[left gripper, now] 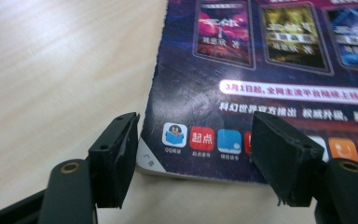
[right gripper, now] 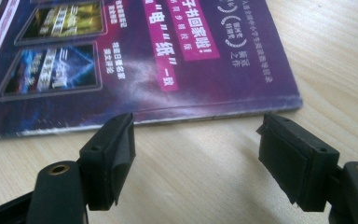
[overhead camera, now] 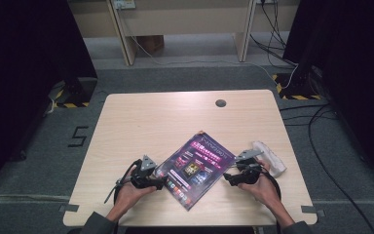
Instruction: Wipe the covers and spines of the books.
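My left gripper [left gripper: 193, 158] stands spread, holding nothing, its jaws straddling the near corner of the magazine [left gripper: 261, 88]; in the left gripper view the left pad sits just beside the cover's edge, the right pad over the printed cover. My right gripper [right gripper: 196, 158] is likewise spread and empty, its jaws short of the magazine's [right gripper: 135, 60] long edge, bare wood between them.

In the high view the magazine [overhead camera: 195, 163] lies flat and skewed at lower centre of the frame, on the table [overhead camera: 165, 117], between the left gripper [overhead camera: 148, 178] and the right gripper [overhead camera: 241, 175]. A white cloth [overhead camera: 270, 156] lies at right of centre, just behind the right gripper.

Judgement: the step in hand is taking hold of the magazine by its edges. To do it well, I should slide one jaw low under the edge, the other above, and close squarely; a steep approach may only push the magazine across the wood.

Legible print: an app icon marked "QQ", a banner beginning "3月1日起", and large characters "电" and "纸" on a pink strip. The remaining text is too small to read.
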A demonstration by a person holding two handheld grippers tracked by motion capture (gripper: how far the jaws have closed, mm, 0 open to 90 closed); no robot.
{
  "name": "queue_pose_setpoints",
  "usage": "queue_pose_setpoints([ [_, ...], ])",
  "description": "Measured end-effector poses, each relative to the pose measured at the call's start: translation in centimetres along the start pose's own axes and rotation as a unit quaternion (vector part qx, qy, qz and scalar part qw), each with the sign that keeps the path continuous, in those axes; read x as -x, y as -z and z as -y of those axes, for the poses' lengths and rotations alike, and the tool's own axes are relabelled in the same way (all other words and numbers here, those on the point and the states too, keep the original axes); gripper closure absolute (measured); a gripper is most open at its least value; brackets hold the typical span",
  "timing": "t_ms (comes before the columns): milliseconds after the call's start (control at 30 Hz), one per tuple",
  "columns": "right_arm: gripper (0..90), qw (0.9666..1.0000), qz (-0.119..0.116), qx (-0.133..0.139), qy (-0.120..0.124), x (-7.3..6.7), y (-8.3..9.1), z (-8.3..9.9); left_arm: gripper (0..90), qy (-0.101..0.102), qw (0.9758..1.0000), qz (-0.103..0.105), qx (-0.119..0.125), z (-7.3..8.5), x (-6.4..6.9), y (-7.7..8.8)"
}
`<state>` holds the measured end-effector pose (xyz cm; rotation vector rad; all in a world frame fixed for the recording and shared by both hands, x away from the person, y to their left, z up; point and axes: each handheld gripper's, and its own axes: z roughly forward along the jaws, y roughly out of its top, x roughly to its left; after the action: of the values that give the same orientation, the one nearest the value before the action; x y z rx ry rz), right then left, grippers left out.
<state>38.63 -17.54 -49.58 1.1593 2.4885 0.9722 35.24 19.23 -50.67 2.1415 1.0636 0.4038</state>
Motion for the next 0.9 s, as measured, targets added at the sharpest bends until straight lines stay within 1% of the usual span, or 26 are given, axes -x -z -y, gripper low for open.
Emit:
queue_pose_setpoints([
  [67, 27.6, 0.9999, -0.007, 0.007, -0.009, 0.1, 0.0, 0.1, 32.1, 0.002, 1.0, 0.005, -0.002, 0.5, 0.9, 0.5],
  [133, 27.6, 0.9997, -0.015, 0.011, -0.015, 0.0, 0.0, 0.1, 31.8, -0.003, 1.0, 0.007, -0.003, 1.0, 1.8, 1.0],
  [200, 27.6, 0.9996, -0.021, 0.012, -0.014, -0.1, -0.1, 0.1, 31.3, -0.007, 1.0, 0.006, -0.001, 1.3, 2.7, 1.4],
  [267, 27.6, 0.9996, -0.023, 0.013, -0.008, -0.3, -0.3, 0.0, 30.1, -0.012, 0.9998, 0.013, -0.001, 1.7, 3.5, 1.6],
  [367, 27.6, 0.9995, -0.028, 0.013, -0.006, -0.6, -0.5, -0.2, 29.9, -0.008, 0.9997, 0.025, 0.002, 2.0, 4.5, 1.9],
  [433, 27.6, 0.9994, -0.03, 0.013, -0.006, -0.7, -0.7, -0.3, 29.8, -0.011, 0.9995, 0.028, 0.005, 2.3, 5.3, 2.1],
  [500, 27.7, 0.9995, -0.03, 0.012, -0.005, -0.6, -0.9, -0.3, 29.4, -0.009, 0.9992, 0.037, 0.007, 2.4, 5.8, 2.3],
  [567, 28.0, 0.9993, -0.034, 0.012, -0.011, -0.4, -1.2, -0.3, 29.1, -0.009, 0.999, 0.044, 0.008, 2.5, 6.1, 2.4],
  [633, 28.8, 0.999, -0.039, 0.017, -0.011, -0.3, -1.4, -0.4, 29.0, -0.009, 0.9988, 0.048, 0.007, 2.6, 6.4, 2.4],
  [667, 29.0, 0.9989, -0.041, 0.016, -0.012, -0.4, -1.5, -0.5, 28.9, -0.008, 0.9987, 0.05, 0.007, 2.6, 6.5, 2.4],
  [700, 29.2, 0.999, -0.042, 0.015, -0.008, -0.3, -1.6, -0.5, 29.0, -0.005, 0.9985, 0.054, 0.006, 2.7, 6.7, 2.4],
  [733, 27.4, 0.999, -0.042, 0.014, -0.003, -0.4, -1.9, -0.6, 28.9, -0.004, 0.9984, 0.056, 0.006, 2.7, 6.7, 2.4],
  [767, 27.1, 0.9991, -0.04, 0.012, -0.004, -0.5, -1.9, -0.6, 28.8, -0.003, 0.9983, 0.058, 0.005, 2.7, 6.8, 2.4],
  [900, 27.3, 0.9994, -0.034, 0.011, 0.0, -0.3, -2.2, -1.1, 28.7, -0.006, 0.9978, 0.066, 0.006, 2.8, 7.4, 2.4],
])
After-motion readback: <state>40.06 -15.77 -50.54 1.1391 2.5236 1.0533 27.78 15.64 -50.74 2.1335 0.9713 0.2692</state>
